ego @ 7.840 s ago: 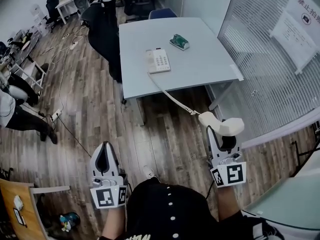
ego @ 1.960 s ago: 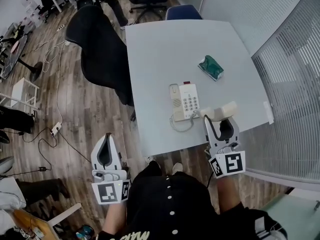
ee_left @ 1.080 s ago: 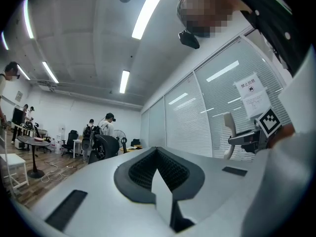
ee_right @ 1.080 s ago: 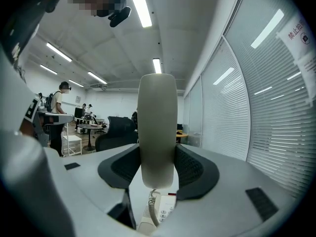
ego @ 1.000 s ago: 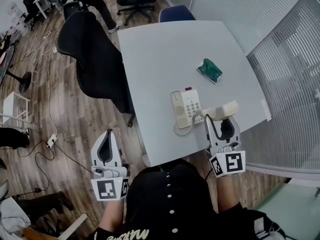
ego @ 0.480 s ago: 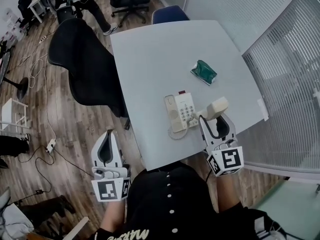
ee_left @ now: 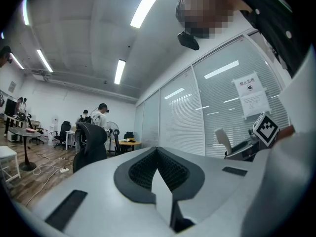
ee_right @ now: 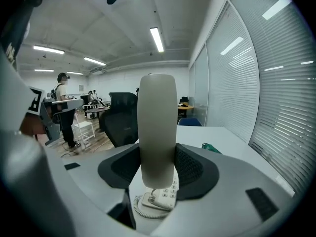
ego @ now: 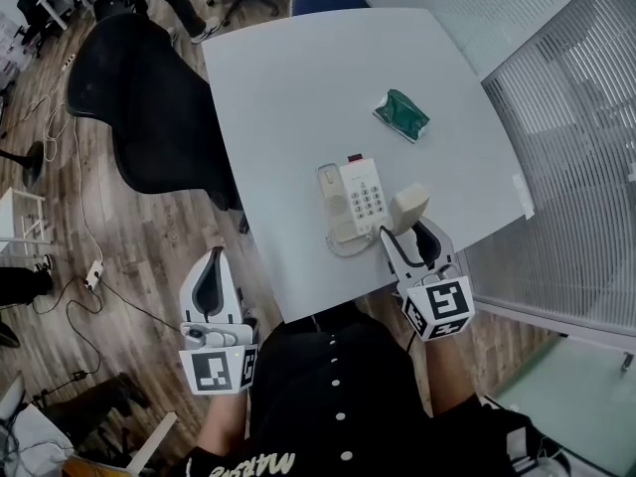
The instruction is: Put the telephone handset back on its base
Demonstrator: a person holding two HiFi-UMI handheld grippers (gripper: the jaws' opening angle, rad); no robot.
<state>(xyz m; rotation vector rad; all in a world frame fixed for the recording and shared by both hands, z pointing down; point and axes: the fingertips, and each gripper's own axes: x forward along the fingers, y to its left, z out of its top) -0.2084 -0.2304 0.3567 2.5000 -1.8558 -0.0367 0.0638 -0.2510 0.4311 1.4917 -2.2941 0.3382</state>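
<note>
My right tool (ego: 405, 233) is clamped on the telephone handset (ego: 408, 208). In the right gripper view the two dark pads of that tool (ee_right: 158, 168) press the sides of the handset (ee_right: 157, 122), which stands upright between them and rises well above the jaws.

Over the last second I have brought the handset leftward. A moment ago it hung clear of the phone, toward the right edge of the worktop (ego: 288, 97). Now it sits just right of centre in the head view, beside the keypad side of the base (ego: 353, 199). From the head view I cannot tell whether the two touch. I judge this the final approach: the empty cradle runs down the left side of the base, so the handset must still cross the keypad and come down there.

The handset is a smooth, cream, rounded bar. The coiled cord (ego: 343, 249) loops slack on the worktop below the base, and the right gripper view shows the base (ee_right: 159, 197) under the handset's lower end.

My left tool (ego: 212, 258) hangs over the floor at lower left, well apart from the worktop. Its jaws (ee_left: 158, 169) are together with nothing between them. A green packet (ego: 401, 115) lies above and right of the phone, well apart from it.
</note>
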